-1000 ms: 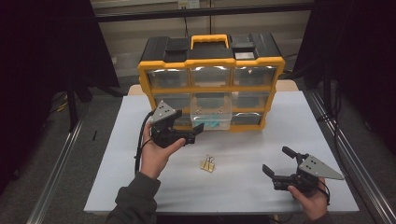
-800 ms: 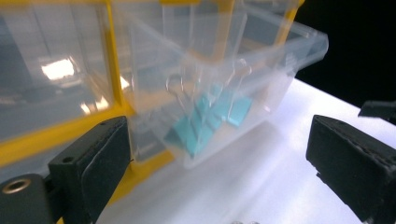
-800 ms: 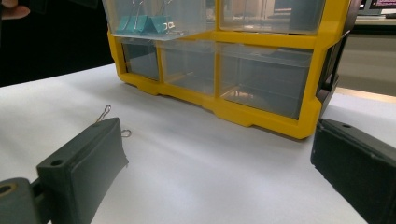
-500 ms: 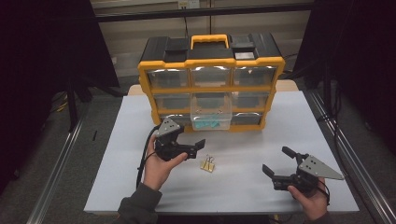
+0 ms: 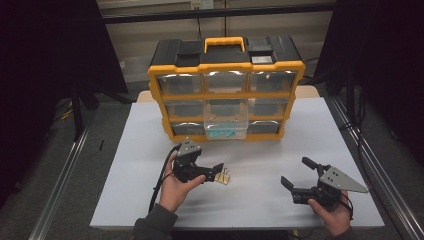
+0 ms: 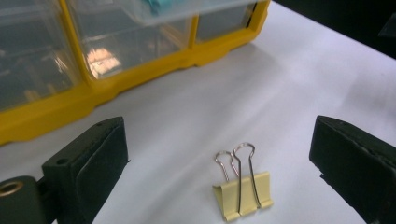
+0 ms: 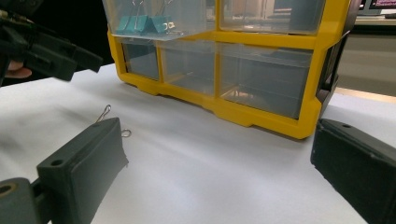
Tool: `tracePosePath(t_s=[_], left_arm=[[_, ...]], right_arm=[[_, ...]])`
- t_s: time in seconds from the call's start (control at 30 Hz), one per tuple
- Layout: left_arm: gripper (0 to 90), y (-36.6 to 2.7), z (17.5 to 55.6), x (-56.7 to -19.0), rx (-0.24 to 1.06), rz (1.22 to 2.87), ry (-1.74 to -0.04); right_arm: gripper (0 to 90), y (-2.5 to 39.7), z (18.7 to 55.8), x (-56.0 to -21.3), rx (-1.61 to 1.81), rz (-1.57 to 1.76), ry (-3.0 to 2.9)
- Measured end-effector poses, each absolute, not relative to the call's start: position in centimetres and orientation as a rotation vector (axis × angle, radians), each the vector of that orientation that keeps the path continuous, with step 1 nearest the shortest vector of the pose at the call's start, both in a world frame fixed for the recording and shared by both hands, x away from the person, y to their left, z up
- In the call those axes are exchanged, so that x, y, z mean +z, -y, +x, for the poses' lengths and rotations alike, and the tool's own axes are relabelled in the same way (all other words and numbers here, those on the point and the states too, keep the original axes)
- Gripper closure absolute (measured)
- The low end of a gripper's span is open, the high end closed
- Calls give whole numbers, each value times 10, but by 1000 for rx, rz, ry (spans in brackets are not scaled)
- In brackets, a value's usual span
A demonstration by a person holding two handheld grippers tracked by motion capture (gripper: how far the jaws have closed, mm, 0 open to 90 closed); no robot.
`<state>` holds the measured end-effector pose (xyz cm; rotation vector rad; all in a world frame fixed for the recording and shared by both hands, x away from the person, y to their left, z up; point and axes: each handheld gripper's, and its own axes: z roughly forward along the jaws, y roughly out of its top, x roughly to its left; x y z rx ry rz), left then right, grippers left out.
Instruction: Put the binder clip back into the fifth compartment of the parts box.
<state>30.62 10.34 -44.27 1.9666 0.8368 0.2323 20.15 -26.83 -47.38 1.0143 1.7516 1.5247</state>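
Note:
A pale yellow binder clip [image 5: 225,178] [image 6: 242,196] lies on the white table with its wire handles up. My left gripper [image 5: 214,173] [image 6: 217,137] is open, low over the table, and the clip sits just ahead between the two jaws without touching them. My right gripper [image 5: 295,171] [image 7: 217,140] rests open at the front right with nothing between its jaws. In the right gripper view the clip's wire handles [image 7: 105,112] peek out behind the left jaw, and the left gripper [image 7: 60,56] shows at the upper left.
A yellow and black drawer organizer [image 5: 226,65] stands at the back of the table [image 5: 320,135]. Its lower middle drawer [image 5: 225,131] [image 7: 154,21] is pulled out and holds teal binder clips [image 7: 142,23]. Dark floor and metal rails flank the table.
My left gripper has moved from the organizer's front toward the person and lowered to the yellow clip, which now sits between its open jaws. The right gripper has stayed put.

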Motion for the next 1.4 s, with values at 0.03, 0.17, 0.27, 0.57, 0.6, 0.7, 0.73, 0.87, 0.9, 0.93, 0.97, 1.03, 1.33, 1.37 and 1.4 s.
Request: tracePosePath(t_s=[0.03, 0.17, 0.27, 0.57, 0.6, 0.7, 0.73, 0.87, 0.9, 0.93, 0.97, 1.03, 1.33, 1.37, 1.4], left_arm=[[44, -102, 306, -445, 222, 1976, -827], [41, -98, 305, -450, 208, 1993, -826], [39, -95, 304, -453, 201, 2008, -836], [40, -85, 301, -467, 191, 2085, -833], [45, -84, 300, -469, 186, 2084, -843], [89, -82, 299, -472, 180, 2108, -850], [116, -81, 298, -473, 174, 2113, -850], [212, -77, 294, -475, 186, 2140, -839], [239, -75, 294, -476, 190, 2144, -839], [254, -74, 293, -477, 176, 2137, -836], [264, -74, 293, -477, 166, 2153, -843], [284, -72, 293, -480, 150, 2147, -844], [364, -65, 290, -482, 211, 2153, -860], [391, -65, 290, -483, 224, 2154, -856], [416, -65, 289, -482, 228, 2161, -862]], right_arm=[[20, 268, 202, -474, 1525, 1013, -1753], [20, 268, 202, -474, 1523, 1012, -1755], [21, 267, 202, -474, 1524, 1012, -1756], [20, 268, 201, -473, 1525, 1017, -1750], [20, 268, 201, -473, 1524, 1014, -1752], [20, 268, 201, -473, 1522, 1007, -1757], [21, 268, 201, -473, 1522, 1005, -1756], [20, 268, 201, -473, 1525, 1010, -1755], [20, 268, 201, -473, 1524, 1010, -1754], [21, 268, 201, -473, 1523, 1011, -1755], [21, 268, 201, -473, 1520, 1012, -1754], [21, 268, 201, -473, 1521, 1010, -1753], [21, 267, 202, -474, 1523, 1005, -1753], [21, 268, 202, -474, 1523, 1005, -1752], [21, 268, 202, -473, 1524, 1003, -1753]])
